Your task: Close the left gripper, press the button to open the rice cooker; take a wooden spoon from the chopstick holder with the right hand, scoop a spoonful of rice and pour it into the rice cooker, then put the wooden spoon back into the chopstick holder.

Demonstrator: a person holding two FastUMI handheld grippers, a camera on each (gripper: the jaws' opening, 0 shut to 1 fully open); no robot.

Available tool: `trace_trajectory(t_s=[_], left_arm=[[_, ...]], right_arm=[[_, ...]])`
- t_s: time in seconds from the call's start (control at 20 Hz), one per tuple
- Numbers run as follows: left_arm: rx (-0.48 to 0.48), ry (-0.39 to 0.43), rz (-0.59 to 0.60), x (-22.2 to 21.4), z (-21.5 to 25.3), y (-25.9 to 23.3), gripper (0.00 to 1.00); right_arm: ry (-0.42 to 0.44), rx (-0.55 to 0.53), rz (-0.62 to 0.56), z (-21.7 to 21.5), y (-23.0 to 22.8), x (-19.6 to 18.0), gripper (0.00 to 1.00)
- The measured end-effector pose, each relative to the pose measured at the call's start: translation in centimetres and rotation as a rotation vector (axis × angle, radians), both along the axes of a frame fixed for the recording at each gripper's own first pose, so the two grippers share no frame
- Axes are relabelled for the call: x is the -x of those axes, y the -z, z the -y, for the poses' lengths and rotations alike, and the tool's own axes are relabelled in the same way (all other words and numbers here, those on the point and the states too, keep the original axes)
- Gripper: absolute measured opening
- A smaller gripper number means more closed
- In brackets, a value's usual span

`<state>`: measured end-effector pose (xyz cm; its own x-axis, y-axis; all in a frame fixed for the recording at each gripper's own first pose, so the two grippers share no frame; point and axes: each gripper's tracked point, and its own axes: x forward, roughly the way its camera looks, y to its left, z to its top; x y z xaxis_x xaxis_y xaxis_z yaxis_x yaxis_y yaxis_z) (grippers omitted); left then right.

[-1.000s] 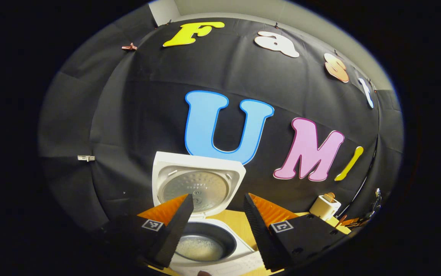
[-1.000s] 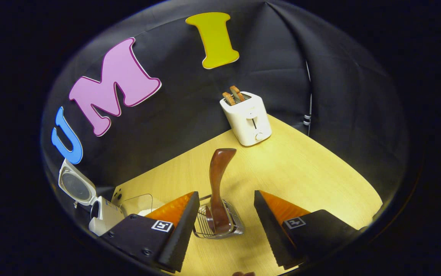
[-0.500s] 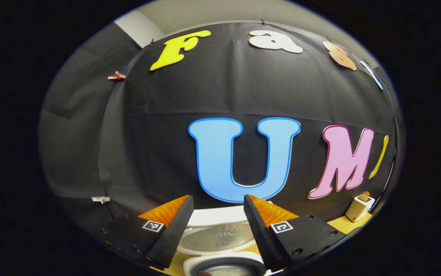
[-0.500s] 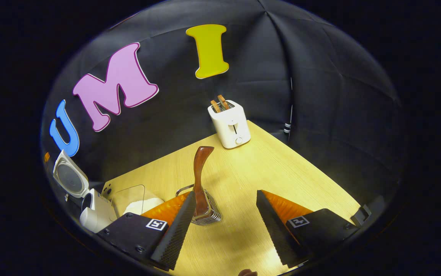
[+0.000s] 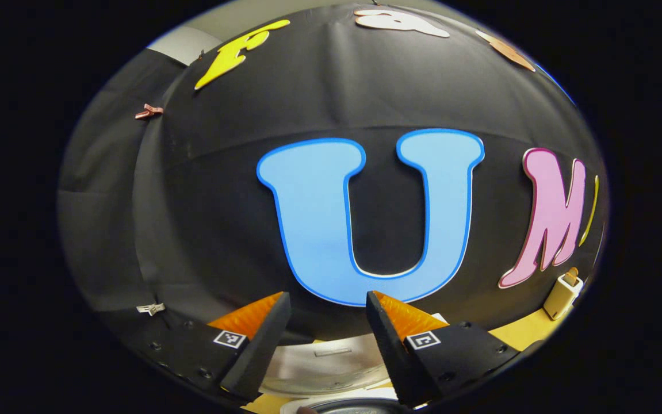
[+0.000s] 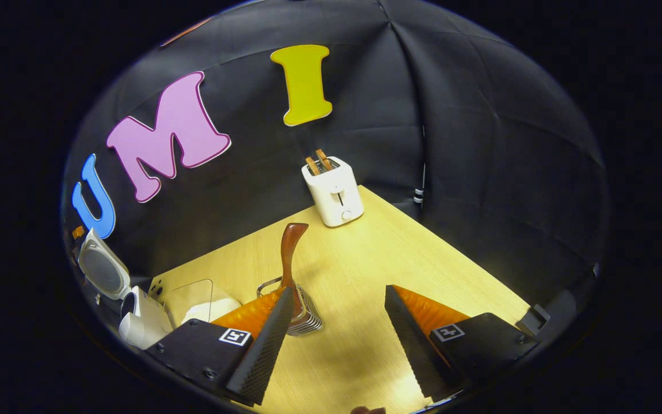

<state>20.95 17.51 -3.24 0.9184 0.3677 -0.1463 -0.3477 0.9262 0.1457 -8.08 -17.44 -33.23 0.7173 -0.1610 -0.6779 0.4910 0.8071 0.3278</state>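
Right gripper view: my right gripper [image 6: 333,339] has its fingers spread, empty. Wooden spoon [image 6: 289,259] stands in the chopstick holder [image 6: 302,313] just past my left finger, on the surface [image 6: 377,253]. Rice cooker [image 6: 135,313], lid up, far left. Left gripper view: left gripper [image 5: 328,345] fingers apart, cooker lid [image 5: 325,362] between them.

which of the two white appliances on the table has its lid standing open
The white rice cooker at the table's left edge: its round-lined lid is tipped up. The white toaster by the back wall has no lid, only toast sticking from its slots.
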Motion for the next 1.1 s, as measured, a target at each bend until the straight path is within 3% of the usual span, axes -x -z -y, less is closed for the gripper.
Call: trace_trajectory(t_s=[0.2,0.4,1.1], left_arm=[[0.005,-0.007,-0.045,1.4,0.3,2.0,0.84],[0.039,0.012,-0.005,3.7,1.7,2.2,0.88],[0.103,-0.011,-0.074,16.0,9.5,8.6,0.87]], right_arm=[[0.018,0.032,0.019,0.8,-0.5,-0.8,0.98],[0.003,0.054,0.064,1.3,-2.5,-2.7,0.98],[-0.065,0.046,0.092,3.3,-3.8,-7.5,0.98]])
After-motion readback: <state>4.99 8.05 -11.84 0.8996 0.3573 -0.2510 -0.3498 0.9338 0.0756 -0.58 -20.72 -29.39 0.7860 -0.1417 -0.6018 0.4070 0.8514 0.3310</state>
